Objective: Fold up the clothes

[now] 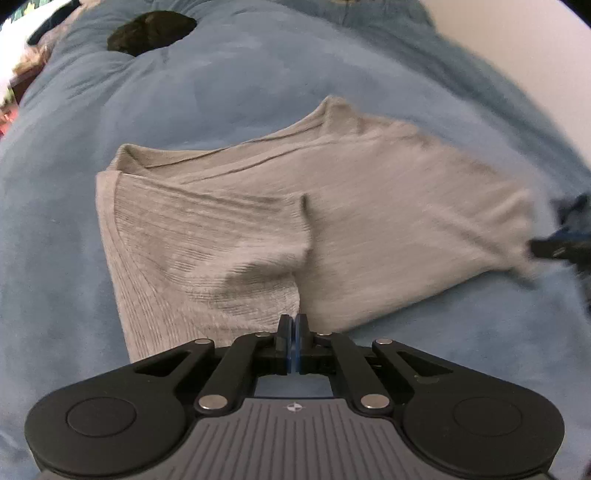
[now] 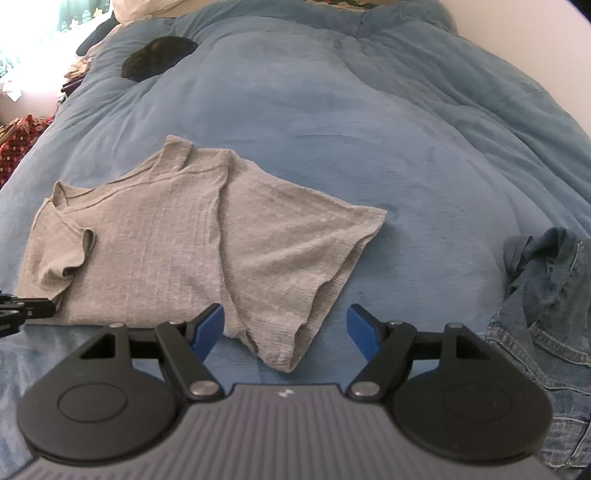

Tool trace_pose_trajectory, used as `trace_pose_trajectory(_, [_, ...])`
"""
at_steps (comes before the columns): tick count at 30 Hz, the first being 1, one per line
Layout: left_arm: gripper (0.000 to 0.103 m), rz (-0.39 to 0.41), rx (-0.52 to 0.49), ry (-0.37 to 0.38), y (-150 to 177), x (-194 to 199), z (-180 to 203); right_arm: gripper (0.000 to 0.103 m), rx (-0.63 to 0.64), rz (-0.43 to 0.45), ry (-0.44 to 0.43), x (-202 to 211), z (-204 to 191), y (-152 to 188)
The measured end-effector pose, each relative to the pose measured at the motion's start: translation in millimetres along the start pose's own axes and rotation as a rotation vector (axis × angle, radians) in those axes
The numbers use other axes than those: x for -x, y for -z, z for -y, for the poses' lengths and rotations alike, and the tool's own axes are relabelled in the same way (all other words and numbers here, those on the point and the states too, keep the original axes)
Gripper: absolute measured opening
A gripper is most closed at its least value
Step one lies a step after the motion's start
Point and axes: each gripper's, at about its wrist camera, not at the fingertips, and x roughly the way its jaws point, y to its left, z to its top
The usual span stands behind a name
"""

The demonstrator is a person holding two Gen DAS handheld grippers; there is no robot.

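Observation:
A grey ribbed T-shirt [image 1: 280, 218] lies on the blue bedspread [image 1: 221, 81], one side folded over its middle. My left gripper [image 1: 294, 325] is shut at the shirt's near edge; whether it pinches cloth I cannot tell. In the right wrist view the shirt [image 2: 177, 236] lies left of centre, its sleeve [image 2: 291, 325] between the blue pads of my open right gripper [image 2: 286, 328], which holds nothing. The left gripper shows at that view's left edge [image 2: 26, 310]. The right gripper shows blurred at the right edge of the left wrist view [image 1: 554, 247].
A denim garment [image 2: 546, 302] lies crumpled at the right on the bedspread [image 2: 369, 129]. A dark object [image 2: 159, 57] sits at the far left of the bed, also in the left wrist view [image 1: 151, 31]. Clutter and a bright window are beyond the bed's left side.

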Motion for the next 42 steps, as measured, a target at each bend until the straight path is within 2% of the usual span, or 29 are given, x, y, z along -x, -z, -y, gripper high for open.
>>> trace_pose_trajectory(4, [0.002, -0.016, -0.033, 0.006, 4.0, -0.5, 7.0, 0.077, -0.009, -0.004, -0.004, -0.7, -0.6, 1.2])
trace_pose_trajectory(8, [0.003, -0.162, -0.032, -0.029, 10.1, -27.8, 1.6, 0.077, -0.018, 0.000, -0.007, 1.0, -0.1, 2.4])
trace_pose_trajectory(10, [0.007, -0.189, 0.019, 0.024, 4.8, -26.0, -1.5, 0.077, -0.014, 0.003, -0.005, 1.9, 0.7, 3.2])
trace_pose_trajectory(11, [0.007, -0.163, 0.047, 0.074, -0.9, -17.8, -1.7, 0.077, -0.012, 0.004, -0.005, 2.3, 1.3, 3.6])
trace_pose_trajectory(13, [0.020, -0.104, 0.051, 0.142, -13.3, -2.5, 3.1, 0.078, -0.018, 0.001, -0.004, 1.1, 3.4, 3.0])
trace_pose_trajectory(15, [0.029, -0.026, 0.032, 0.154, -29.0, 9.2, 12.2, 0.078, -0.033, -0.005, -0.005, -1.2, 5.6, 3.9])
trace_pose_trajectory(18, [0.029, 0.042, 0.011, 0.072, -52.8, 2.0, 20.8, 0.078, -0.046, -0.004, -0.005, -1.3, 7.9, 4.9])
trace_pose_trajectory(21, [0.029, 0.019, 0.059, -0.005, -71.3, -28.8, 17.4, 0.078, -0.055, -0.001, -0.005, -0.7, 9.7, 5.7])
trace_pose_trajectory(23, [0.023, -0.017, 0.110, -0.055, -78.5, -48.3, 12.9, 0.078, -0.061, -0.001, -0.006, -0.8, 12.2, 6.2])
trace_pose_trajectory(26, [0.011, -0.034, 0.174, -0.081, -80.6, -64.2, 7.6, 0.078, -0.072, -0.006, -0.008, 0.3, 15.4, 9.0])
trace_pose_trajectory(27, [0.001, -0.029, 0.188, -0.089, -79.9, -66.7, 8.5, 0.078, -0.070, -0.008, -0.007, 0.1, 15.6, 9.4])
trace_pose_trajectory(30, [0.001, 0.016, 0.227, -0.072, -78.6, -61.6, 8.3, 0.078, -0.066, -0.012, -0.007, -0.6, 16.2, 9.7])
trace_pose_trajectory(34, [0.001, 0.130, 0.241, -0.025, -83.8, -43.3, 13.5, 0.078, -0.075, -0.015, -0.006, -3.1, 17.4, 9.4])
trace_pose_trajectory(38, [0.001, 0.091, 0.261, -0.030, -88.7, -65.1, 9.1, 0.078, -0.088, -0.018, -0.005, -7.0, 16.8, 9.5])
trace_pose_trajectory(39, [0.002, 0.062, 0.282, -0.021, -88.3, -72.1, 4.5, 0.078, -0.089, -0.016, -0.006, -6.7, 15.9, 9.7])
trace_pose_trajectory(42, [0.007, 0.066, 0.353, 0.030, -82.3, -74.9, -6.7, 0.078, -0.082, -0.015, -0.008, -4.6, 14.2, 10.8])
